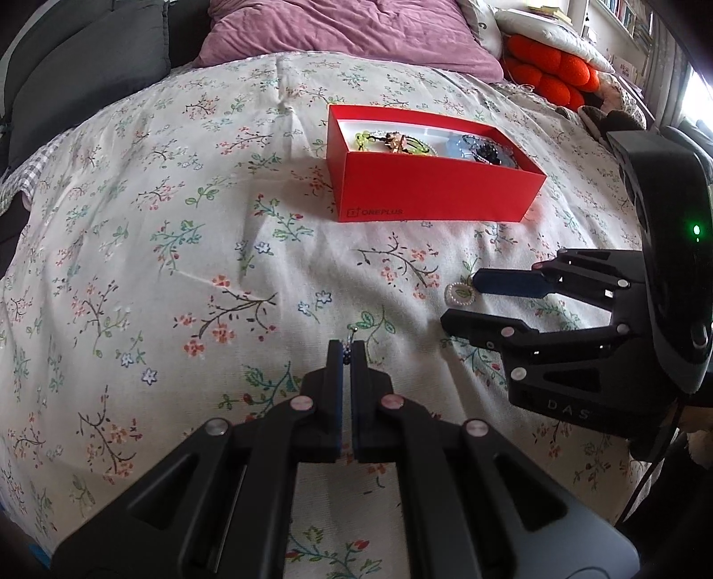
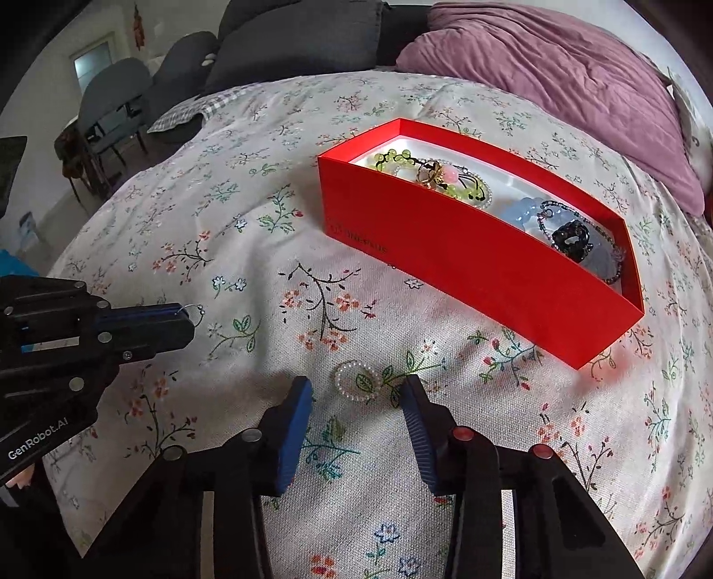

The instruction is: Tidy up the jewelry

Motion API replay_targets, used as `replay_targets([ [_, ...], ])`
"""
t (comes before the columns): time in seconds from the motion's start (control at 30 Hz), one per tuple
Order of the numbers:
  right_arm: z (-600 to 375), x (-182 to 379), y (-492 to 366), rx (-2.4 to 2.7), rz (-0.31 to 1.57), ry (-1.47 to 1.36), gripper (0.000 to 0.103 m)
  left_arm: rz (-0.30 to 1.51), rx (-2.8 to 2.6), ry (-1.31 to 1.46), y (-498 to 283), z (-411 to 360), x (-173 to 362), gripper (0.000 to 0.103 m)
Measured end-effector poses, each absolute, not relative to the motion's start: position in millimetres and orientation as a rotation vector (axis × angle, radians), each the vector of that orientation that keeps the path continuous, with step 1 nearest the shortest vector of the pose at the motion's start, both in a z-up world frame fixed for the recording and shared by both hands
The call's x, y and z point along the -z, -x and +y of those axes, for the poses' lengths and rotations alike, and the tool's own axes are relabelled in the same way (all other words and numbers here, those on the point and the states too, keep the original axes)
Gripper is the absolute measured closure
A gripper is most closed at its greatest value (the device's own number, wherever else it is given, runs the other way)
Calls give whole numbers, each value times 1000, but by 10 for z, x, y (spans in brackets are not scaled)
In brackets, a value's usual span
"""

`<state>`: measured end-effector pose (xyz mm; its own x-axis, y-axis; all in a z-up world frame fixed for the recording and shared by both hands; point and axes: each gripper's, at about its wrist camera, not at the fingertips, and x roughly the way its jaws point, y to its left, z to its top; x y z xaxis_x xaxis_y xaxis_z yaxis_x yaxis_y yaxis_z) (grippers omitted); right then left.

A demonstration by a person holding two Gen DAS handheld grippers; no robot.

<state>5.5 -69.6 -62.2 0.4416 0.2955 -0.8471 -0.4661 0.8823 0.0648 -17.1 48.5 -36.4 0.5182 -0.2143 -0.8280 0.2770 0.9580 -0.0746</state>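
Observation:
A red OnePlus box [image 1: 428,196] lies open on the floral bedspread and holds several pieces of jewelry [image 2: 428,173]; it also shows in the right wrist view [image 2: 468,258]. My left gripper [image 1: 347,352] is shut on a small dark beaded earring [image 1: 346,354] with a wire hook [image 2: 189,308] sticking out of the tips. My right gripper [image 2: 356,392] is open just above the bedspread. A small pearl ring [image 2: 358,381] lies between its fingertips, and shows in the left wrist view [image 1: 461,294] too.
A purple pillow [image 2: 557,80] lies behind the box. Orange cushions [image 1: 552,71] sit at the far right. Dark grey cushions [image 2: 289,40] and chairs [image 2: 111,98] stand beyond the bed's far edge.

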Motion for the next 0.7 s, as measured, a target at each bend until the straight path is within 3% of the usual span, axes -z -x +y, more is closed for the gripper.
replay_targets([
  [0.13, -664, 611, -54, -500, 1010, 196, 85, 984, 295, -70, 172, 474, 364, 99],
  [0.23, -634, 600, -33, -511, 1009, 209, 91, 983, 295, -71, 171, 470, 364, 99],
  [0.7, -742, 414, 38, -535, 997, 171, 97, 978, 297, -73, 173, 449, 354, 99],
])
